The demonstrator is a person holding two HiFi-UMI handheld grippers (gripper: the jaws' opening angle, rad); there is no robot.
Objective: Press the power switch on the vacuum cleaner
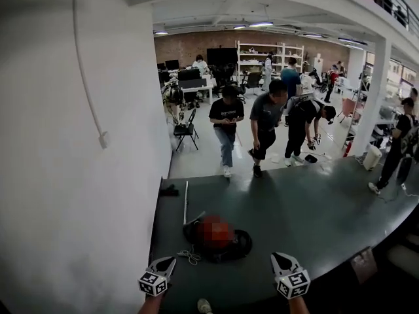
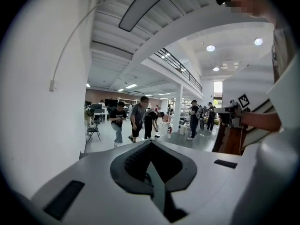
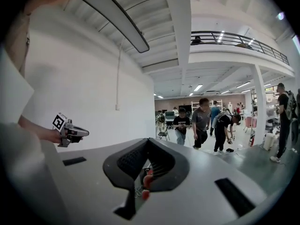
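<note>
The vacuum cleaner (image 1: 226,244), black with a red top, lies on the dark green platform (image 1: 314,208) just ahead of me. Its switch cannot be made out. A white cord (image 1: 190,257) is coiled at its left, and a thin pale wand (image 1: 185,203) runs away from it. My left gripper (image 1: 163,268) hovers left of the vacuum, jaws together and empty. My right gripper (image 1: 280,261) hovers to the vacuum's right, also shut and empty. A bit of red from the vacuum (image 3: 146,181) shows through the right gripper (image 3: 149,143). The left gripper (image 2: 150,144) looks over the platform.
A white wall (image 1: 72,142) closes off the left side. A small black object (image 1: 169,190) lies at the platform's far left corner. Several people (image 1: 265,126) stand on the floor past the platform's far edge, and a white pillar (image 1: 373,97) rises at right.
</note>
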